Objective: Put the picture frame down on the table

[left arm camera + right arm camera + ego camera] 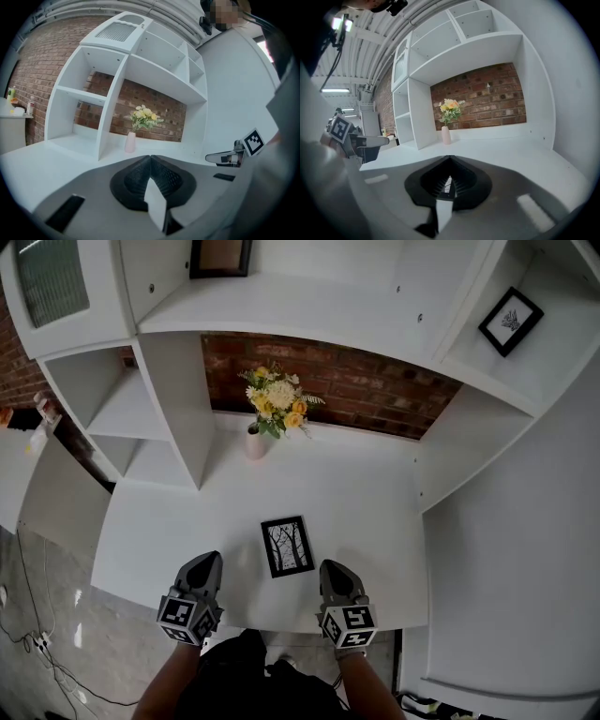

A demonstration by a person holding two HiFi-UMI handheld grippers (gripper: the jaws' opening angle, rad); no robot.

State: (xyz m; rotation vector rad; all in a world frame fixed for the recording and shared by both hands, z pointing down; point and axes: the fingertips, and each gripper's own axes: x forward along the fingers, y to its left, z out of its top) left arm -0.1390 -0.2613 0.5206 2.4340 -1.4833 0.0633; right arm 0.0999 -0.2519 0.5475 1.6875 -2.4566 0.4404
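The black picture frame [287, 546], with a drawing of bare trees, lies flat on the white table [366, 502] near its front edge. My left gripper [207, 562] hangs just left of the frame, and my right gripper [333, 568] just right of it; neither touches it. In the left gripper view the left gripper [150, 157] has its jaws pressed together with nothing between them. The right gripper [450, 158] is likewise shut and empty in its own view. The frame itself does not show in either gripper view.
A pink vase of yellow and white flowers [257, 440] stands at the back of the table against the brick wall. White shelf units [169, 418] flank the table on both sides. A second black frame [511, 322] stands on a right-hand shelf, a third [221, 257] on top.
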